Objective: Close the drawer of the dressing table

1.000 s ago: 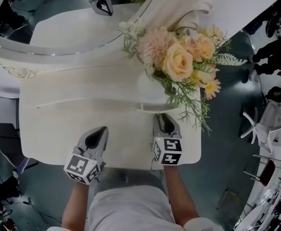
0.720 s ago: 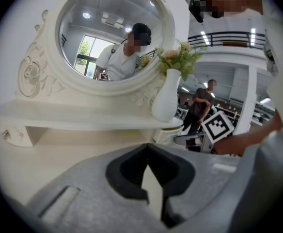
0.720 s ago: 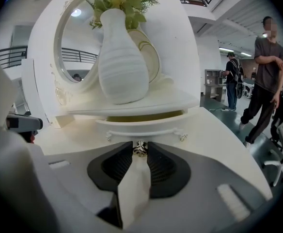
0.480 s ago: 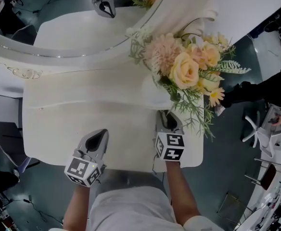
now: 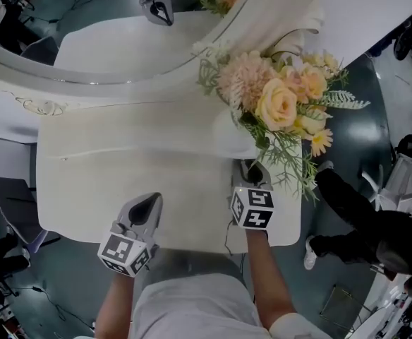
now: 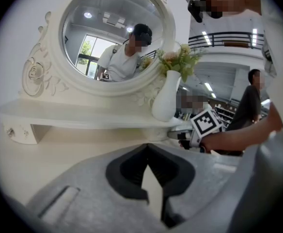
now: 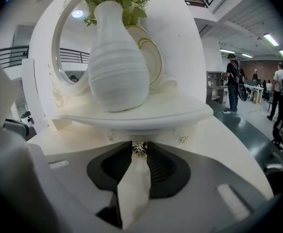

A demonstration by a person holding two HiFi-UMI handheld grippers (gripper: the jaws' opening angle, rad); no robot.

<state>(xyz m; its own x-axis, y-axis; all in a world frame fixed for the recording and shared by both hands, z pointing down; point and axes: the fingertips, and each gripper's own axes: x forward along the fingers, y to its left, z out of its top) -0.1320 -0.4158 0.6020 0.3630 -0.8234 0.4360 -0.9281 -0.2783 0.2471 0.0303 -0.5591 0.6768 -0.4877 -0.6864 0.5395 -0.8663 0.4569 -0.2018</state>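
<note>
The cream dressing table (image 5: 121,182) has a raised shelf (image 7: 180,110) with a small drawer (image 7: 163,134) beneath it. My right gripper (image 7: 140,150) is at the drawer front, shut on its small metal knob (image 7: 140,147). In the head view the right gripper (image 5: 252,169) reaches under the white vase (image 5: 233,136), and the drawer itself is hidden there. My left gripper (image 5: 146,207) hovers over the tabletop near the front edge, shut and holding nothing. The left gripper view shows its tips (image 6: 148,149) touching, with the right gripper (image 6: 180,135) off to the right.
A bouquet of peach flowers (image 5: 276,97) spreads out of the vase above my right gripper. The round mirror (image 5: 121,41) stands behind. Another small drawer (image 6: 20,130) sits under the shelf's left end. A person's dark-clad legs (image 5: 354,217) are close to the table's right side.
My right gripper has moved forward, farther under the shelf toward the vase. The left gripper has stayed put. A person in dark clothes has walked in on the right.
</note>
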